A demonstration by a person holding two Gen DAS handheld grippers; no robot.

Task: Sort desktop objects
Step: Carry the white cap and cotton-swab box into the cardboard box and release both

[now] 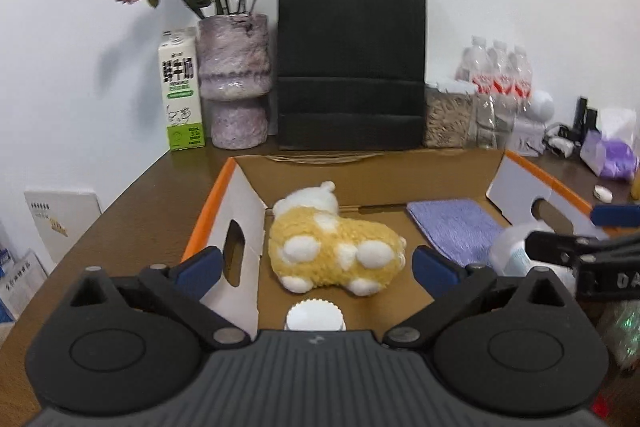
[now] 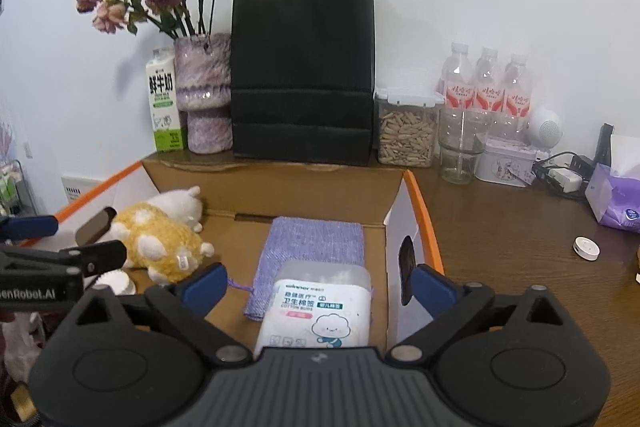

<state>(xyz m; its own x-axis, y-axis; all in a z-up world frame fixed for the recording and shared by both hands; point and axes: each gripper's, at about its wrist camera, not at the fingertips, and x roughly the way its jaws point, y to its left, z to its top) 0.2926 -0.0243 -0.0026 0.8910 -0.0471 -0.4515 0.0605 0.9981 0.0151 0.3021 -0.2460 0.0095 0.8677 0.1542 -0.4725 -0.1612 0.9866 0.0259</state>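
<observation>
An open cardboard box (image 1: 208, 211) with orange edges lies on the brown desk. Inside it are a yellow and white plush toy (image 1: 336, 251), a purple cloth (image 1: 456, 227), a white ridged cap (image 1: 315, 315) and a white pack of cotton buds (image 2: 320, 307) that rests on the purple cloth (image 2: 316, 247). My left gripper (image 1: 316, 269) hangs over the box, open wide, the plush toy below and just beyond its fingers. My right gripper (image 2: 319, 285) is open too, its pads well clear of the cotton buds pack on both sides. Each gripper shows at the edge of the other's view.
Along the wall stand a milk carton (image 1: 180, 91), a vase of dried roses (image 1: 234, 83), a black paper bag (image 1: 352, 59), a jar of seeds (image 2: 406, 127), three water bottles (image 2: 488, 91) and an empty glass (image 2: 460, 155). To the right of the box are a tissue pack (image 2: 616, 203) and a small white disc (image 2: 586, 248).
</observation>
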